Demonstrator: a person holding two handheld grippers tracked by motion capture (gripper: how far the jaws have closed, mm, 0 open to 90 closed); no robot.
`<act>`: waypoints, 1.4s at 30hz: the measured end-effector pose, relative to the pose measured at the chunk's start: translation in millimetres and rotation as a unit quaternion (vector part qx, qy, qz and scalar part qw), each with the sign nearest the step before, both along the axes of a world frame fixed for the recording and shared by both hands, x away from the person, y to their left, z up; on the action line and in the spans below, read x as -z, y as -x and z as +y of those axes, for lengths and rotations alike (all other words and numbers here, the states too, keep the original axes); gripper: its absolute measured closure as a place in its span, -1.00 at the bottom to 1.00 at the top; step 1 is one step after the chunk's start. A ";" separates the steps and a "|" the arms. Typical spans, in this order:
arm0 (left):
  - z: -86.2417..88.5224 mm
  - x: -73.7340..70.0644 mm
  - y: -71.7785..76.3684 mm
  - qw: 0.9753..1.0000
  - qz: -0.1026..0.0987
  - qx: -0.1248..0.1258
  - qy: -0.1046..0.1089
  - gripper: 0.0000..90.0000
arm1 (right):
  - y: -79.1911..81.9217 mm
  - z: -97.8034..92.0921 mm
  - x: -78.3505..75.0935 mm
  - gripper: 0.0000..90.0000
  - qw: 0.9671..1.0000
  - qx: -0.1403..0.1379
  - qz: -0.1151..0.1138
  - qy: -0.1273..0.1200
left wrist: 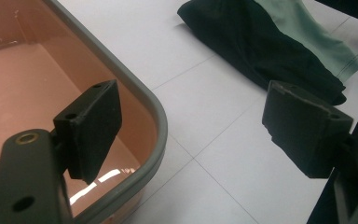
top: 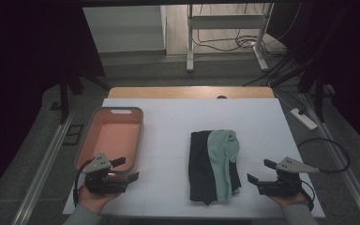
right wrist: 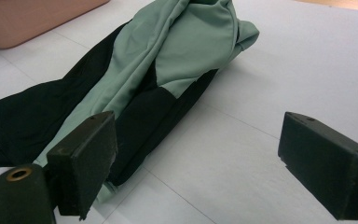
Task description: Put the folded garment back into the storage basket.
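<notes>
A black garment [top: 200, 164] lies folded lengthwise on the white table, with a pale green garment [top: 222, 157] draped over its right half. In the right gripper view the green cloth [right wrist: 186, 51] lies over the black one [right wrist: 32, 116]. My left gripper [top: 125, 169] is open at the near corner of a pink tub [top: 115, 138], jaws pointing right; its view shows the tub's grey rim [left wrist: 161, 121] and the black cloth [left wrist: 270, 51] farther off. My right gripper [top: 258, 171] is open just right of the garments, jaws pointing left, nothing between them.
The white table top [top: 168, 117] has bare room between the tub and the clothes and beyond them. A cable [top: 328, 154] loops at the table's right edge. A power strip [top: 303, 118] and a metal stand [top: 225, 33] are on the floor behind.
</notes>
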State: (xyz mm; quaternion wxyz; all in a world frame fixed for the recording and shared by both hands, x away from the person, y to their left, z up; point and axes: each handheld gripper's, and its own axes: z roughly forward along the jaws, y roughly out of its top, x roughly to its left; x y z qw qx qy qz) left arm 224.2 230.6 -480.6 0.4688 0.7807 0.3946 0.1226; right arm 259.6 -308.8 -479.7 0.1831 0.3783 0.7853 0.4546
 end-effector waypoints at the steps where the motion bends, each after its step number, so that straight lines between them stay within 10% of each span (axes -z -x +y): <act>1: -0.2 0.0 0.0 1.000 0.000 0.001 -0.001 -0.57 | 0.0 -0.1 0.3 -0.74 1.000 0.000 0.000 -0.001; 42: -2.5 -2.3 -1.5 1.000 -0.001 0.004 0.001 -0.57 | 0.6 3.0 4.2 -0.69 1.000 -0.007 0.006 0.011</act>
